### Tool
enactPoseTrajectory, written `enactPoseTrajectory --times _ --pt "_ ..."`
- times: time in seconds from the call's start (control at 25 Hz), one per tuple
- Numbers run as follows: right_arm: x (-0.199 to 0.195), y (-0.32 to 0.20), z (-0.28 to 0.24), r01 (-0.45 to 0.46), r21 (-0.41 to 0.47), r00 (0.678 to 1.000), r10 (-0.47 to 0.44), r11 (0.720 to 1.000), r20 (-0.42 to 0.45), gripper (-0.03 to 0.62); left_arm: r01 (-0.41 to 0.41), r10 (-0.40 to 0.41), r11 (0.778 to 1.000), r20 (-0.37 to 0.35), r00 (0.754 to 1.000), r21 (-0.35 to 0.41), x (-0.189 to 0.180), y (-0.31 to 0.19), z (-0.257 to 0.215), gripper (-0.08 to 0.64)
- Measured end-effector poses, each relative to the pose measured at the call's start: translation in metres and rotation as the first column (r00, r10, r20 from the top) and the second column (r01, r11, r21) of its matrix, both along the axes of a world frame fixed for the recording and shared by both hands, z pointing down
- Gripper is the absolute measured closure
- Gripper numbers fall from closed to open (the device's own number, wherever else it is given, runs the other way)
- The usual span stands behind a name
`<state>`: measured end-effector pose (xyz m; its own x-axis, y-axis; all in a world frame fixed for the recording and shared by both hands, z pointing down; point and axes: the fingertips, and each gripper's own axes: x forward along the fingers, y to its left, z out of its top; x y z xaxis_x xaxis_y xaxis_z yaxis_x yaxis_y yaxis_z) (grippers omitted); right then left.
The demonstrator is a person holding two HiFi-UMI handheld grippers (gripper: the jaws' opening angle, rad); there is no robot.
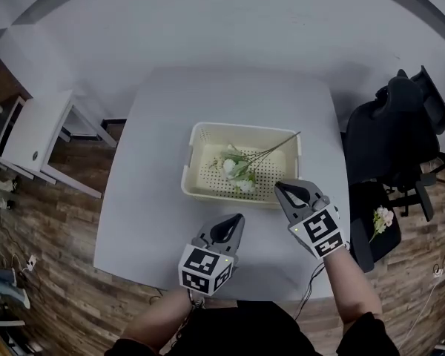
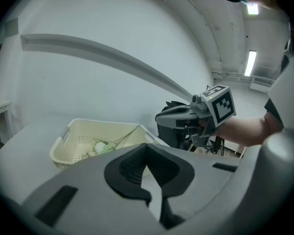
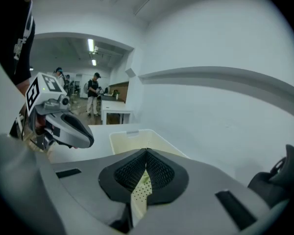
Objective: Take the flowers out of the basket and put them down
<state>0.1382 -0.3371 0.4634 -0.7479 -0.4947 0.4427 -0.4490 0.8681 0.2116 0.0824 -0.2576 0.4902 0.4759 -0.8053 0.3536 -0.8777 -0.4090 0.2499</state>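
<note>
A cream perforated basket (image 1: 208,173) stands in the middle of the pale table (image 1: 156,199). In it lie white flowers with green leaves (image 1: 237,167), their thin stems reaching over the far right rim. My left gripper (image 1: 238,218) is shut and empty, hovering near the table's front edge, short of the basket. My right gripper (image 1: 279,187) is shut and empty too, its tip just at the basket's near right corner. The left gripper view shows the basket (image 2: 68,141), the flowers (image 2: 102,147) and the right gripper (image 2: 179,114). The right gripper view shows the basket (image 3: 130,137) ahead and the left gripper (image 3: 68,126).
A black office chair (image 1: 400,132) stands right of the table. Beside it a dark seat (image 1: 371,236) holds a pink flower (image 1: 383,219). A white side table (image 1: 37,132) stands at the left. People (image 3: 94,92) stand far back in the room.
</note>
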Motion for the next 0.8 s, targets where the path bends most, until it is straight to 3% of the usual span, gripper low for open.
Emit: enactPoseTrajectory --times 0.24,0.44,0.64,0.72,0.8 --pt "-0.007 -0.037 0.034 0.116 0.035 0.970 -0.106 0.993 -0.218 0.569 0.021 -0.021 0.999 -0.002 1.000 -0.033 0.003 -0.017 0.012 0.554" --pt "-0.012 -0.063 0.064 0.202 0.018 0.905 -0.180 0.979 -0.386 0.568 0.045 -0.045 0.998 0.004 0.999 -0.054 0.001 -0.025 0.021 0.554" --pt "-0.013 -0.090 0.095 0.327 0.057 0.763 -0.228 0.943 -0.605 0.541 0.052 -0.051 0.996 0.017 0.999 -0.066 0.004 -0.027 0.028 0.554" --pt "-0.010 -0.103 0.111 0.381 0.060 0.679 -0.235 0.923 -0.696 0.469 0.055 -0.054 0.996 0.015 0.998 -0.068 0.007 -0.028 0.029 0.554" --pt "-0.007 -0.115 0.126 0.437 0.055 0.588 -0.239 0.898 -0.772 0.469 0.055 -0.055 0.996 0.013 0.998 -0.071 0.010 -0.028 0.030 0.554"
